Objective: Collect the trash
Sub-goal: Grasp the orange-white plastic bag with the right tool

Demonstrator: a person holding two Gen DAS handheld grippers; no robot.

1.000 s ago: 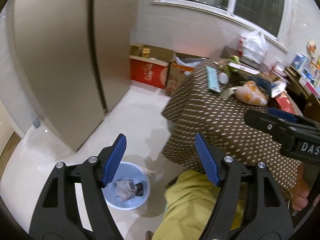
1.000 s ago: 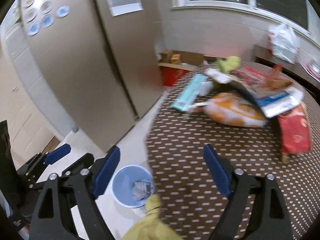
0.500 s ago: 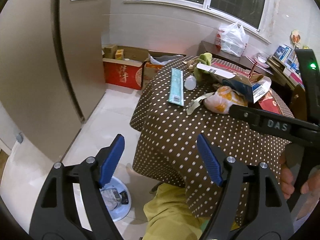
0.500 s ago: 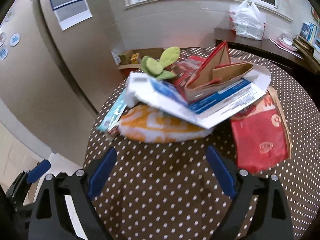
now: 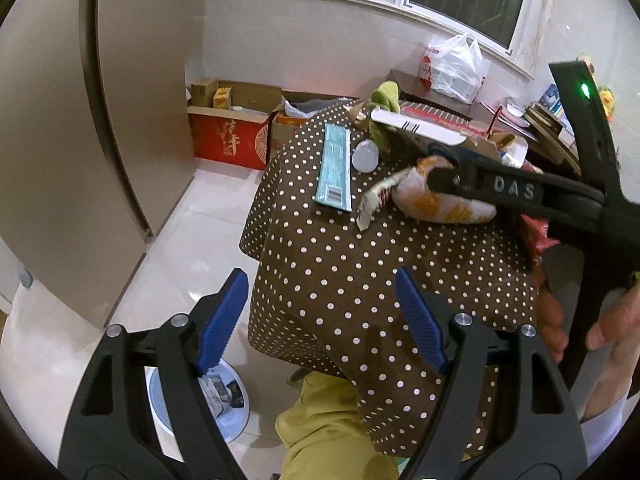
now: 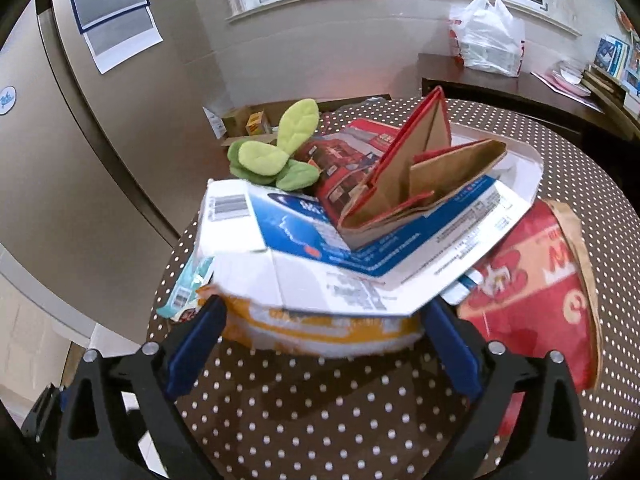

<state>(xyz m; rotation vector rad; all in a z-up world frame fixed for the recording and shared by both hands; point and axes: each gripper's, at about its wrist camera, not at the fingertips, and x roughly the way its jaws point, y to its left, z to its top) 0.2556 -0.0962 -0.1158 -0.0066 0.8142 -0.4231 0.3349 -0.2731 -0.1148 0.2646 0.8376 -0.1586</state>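
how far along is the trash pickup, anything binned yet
Some wrappers already lie in the blue bin on the floor. Nothing is held: the right gripper is opening around the orange bag without pressing on it, the left gripper is open. The flattened carton, red bag and teal packet remain.

I read "DAS" in pale letters on the right gripper's black arm point(image 5: 514, 190). The red bag point(image 6: 532, 292) shows a big "M", rest cut off. Barcode on the white box point(image 6: 230, 204); its small print blurs.
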